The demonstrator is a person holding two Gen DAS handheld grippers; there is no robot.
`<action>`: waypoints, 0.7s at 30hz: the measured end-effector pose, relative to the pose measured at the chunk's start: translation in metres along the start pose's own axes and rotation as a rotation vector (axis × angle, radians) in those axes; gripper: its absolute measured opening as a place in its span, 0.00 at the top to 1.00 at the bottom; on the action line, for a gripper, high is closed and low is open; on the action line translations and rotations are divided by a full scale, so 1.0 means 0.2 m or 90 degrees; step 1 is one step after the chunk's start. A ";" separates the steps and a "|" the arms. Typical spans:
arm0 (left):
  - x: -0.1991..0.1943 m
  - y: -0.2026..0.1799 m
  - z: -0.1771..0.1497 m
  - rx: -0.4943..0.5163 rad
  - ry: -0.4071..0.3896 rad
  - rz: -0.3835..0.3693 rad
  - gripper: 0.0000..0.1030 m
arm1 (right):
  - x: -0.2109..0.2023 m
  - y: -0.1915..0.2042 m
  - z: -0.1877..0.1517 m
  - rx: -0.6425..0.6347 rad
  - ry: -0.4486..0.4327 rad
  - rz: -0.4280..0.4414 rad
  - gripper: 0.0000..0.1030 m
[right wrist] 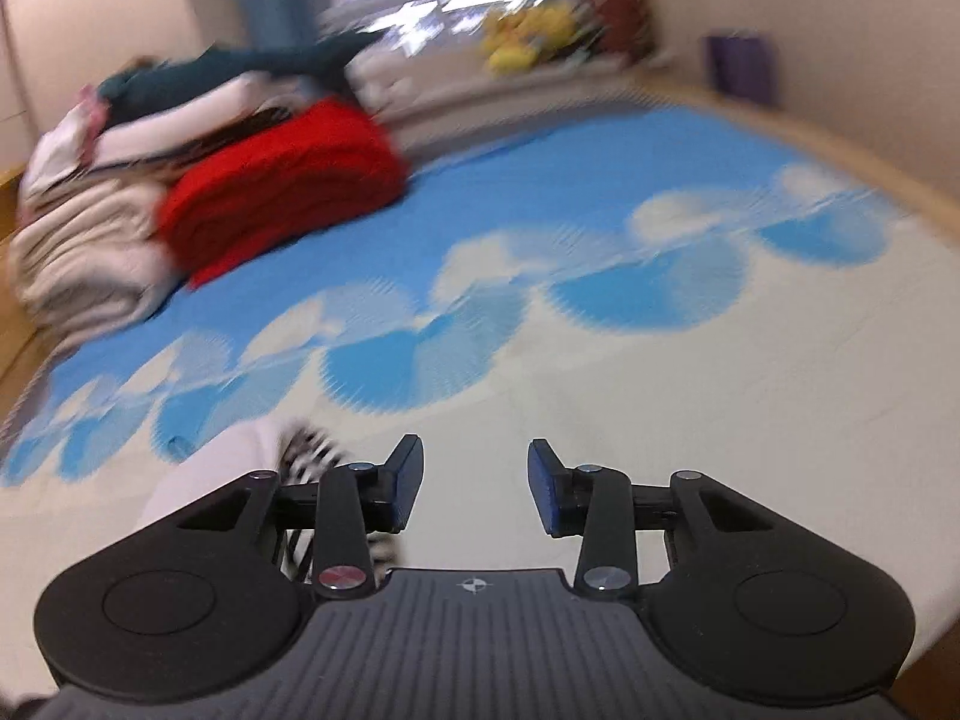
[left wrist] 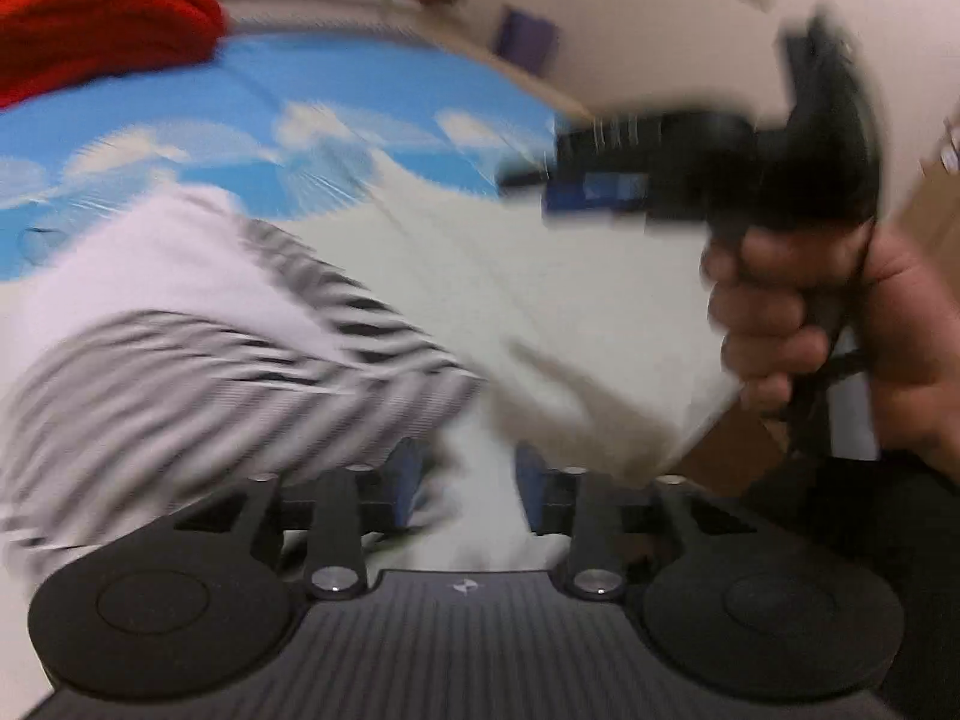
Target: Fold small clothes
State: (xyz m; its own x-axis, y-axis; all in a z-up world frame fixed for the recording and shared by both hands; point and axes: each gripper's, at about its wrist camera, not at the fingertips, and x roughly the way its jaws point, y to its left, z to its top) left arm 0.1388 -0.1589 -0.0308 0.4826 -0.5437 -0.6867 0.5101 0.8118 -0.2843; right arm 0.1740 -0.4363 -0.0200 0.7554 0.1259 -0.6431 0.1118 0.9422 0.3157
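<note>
Left gripper point(left wrist: 462, 480) points down at the bed, jaws part open, white cloth between the blue pads; blur hides whether the pads press on it, so grip cannot be called. Striped garment point(left wrist: 198, 360), black-and-white bands with a plain white part, bunches just ahead and to the left of this gripper, close against its left finger. Likely it sits there because the piece is mid-fold and the gripper is working at its near edge, a judgement only. Ahead and right, a hand point(left wrist: 840, 324) wraps the handle of the right gripper point(left wrist: 606, 180), which reaches in over the pale sheet.

Right gripper point(right wrist: 474, 483), own view: jaws part open, nothing between the pads, only bare bedsheet point(right wrist: 660, 390) beyond them. Same striped garment pokes out at this gripper's near left, partly behind its left finger, most of it cut off by the gripper body. Empty jaws here suggest this side is free to go for the next corner.

Farther off, ahead-left, red folded fabric point(right wrist: 282, 204) leans on a stack of clothes point(right wrist: 90, 240), probably the done or waiting pile. Yellow soft toy point(right wrist: 528, 36) and window sit at the far edge, smeared.

Hard to read: garment type, its outline, fold count, any contact at the left pads. Motion blur throughout.
</note>
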 end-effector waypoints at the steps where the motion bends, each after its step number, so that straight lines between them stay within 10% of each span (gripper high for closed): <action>1: -0.06 0.06 -0.02 -0.014 -0.016 0.022 0.58 | 0.06 0.01 0.00 0.009 0.030 0.027 0.61; 7: -0.21 0.46 -0.06 -0.160 -0.042 0.161 0.54 | 0.32 0.27 0.00 -0.049 0.130 0.157 0.52; 15: -0.24 0.63 -0.16 -0.276 -0.036 0.203 0.35 | 0.67 0.53 -0.06 -0.072 0.256 0.179 0.51; 17: -0.22 0.63 -0.15 -0.296 -0.032 0.197 0.27 | 0.70 0.55 -0.09 -0.073 0.268 0.179 0.59; 19: -0.25 0.63 -0.15 -0.316 -0.023 0.187 0.25 | 0.70 0.56 -0.10 -0.076 0.265 0.185 0.90; 21: -0.23 0.65 -0.15 -0.330 -0.018 0.180 0.22 | 0.65 0.53 -0.07 -0.047 0.247 0.210 0.92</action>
State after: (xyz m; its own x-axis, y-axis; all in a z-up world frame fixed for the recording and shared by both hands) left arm 0.1615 -0.0225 -0.0567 0.5713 -0.2906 -0.7675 -0.0522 0.9204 -0.3874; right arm 0.2739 -0.3166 -0.0799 0.4455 0.5127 -0.7340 -0.1487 0.8508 0.5040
